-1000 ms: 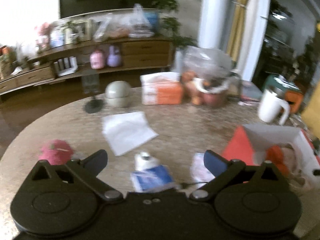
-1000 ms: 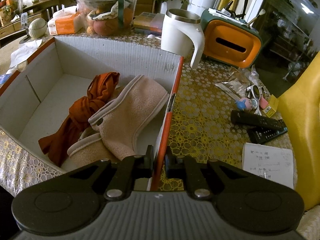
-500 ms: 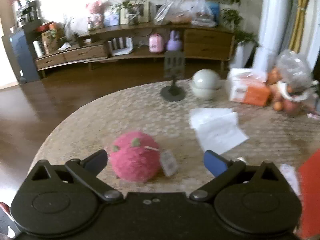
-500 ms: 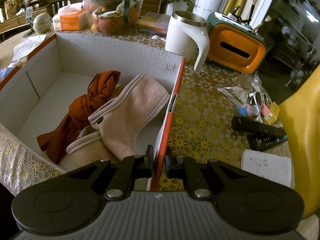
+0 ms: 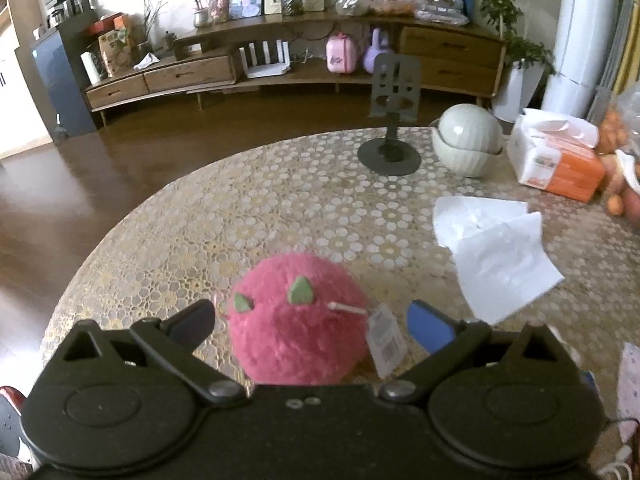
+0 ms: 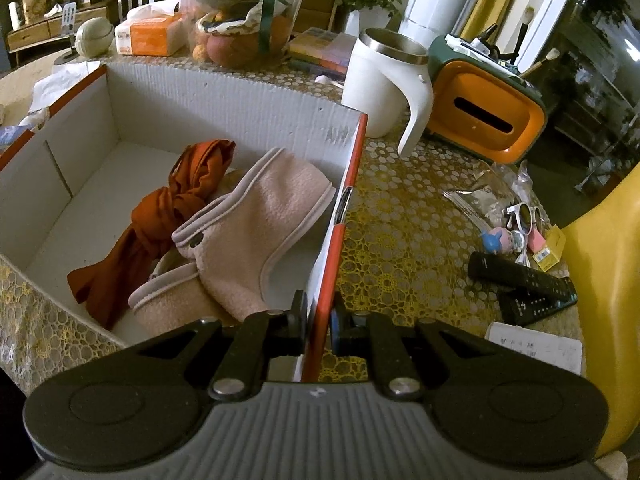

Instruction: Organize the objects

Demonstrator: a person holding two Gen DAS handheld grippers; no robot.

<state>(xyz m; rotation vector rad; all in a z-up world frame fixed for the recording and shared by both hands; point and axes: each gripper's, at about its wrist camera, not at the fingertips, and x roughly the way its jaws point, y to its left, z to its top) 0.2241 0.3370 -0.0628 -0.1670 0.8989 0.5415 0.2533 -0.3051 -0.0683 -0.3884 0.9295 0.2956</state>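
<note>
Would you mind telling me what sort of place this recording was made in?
Most likely a home living room: a long wooden sideboard with ornaments, a patterned round table, and remote controls lying on it.

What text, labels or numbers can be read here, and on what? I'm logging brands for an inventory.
None can be read.
Hang tag on the pink plush ball: print too blurred.
Orange tissue pack: markings too small.
Remote controls: key legends too small.
Paper note: writing too blurred.

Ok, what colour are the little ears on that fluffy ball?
Green, on the pink fluffy ball; clearest in the left wrist view.
</note>
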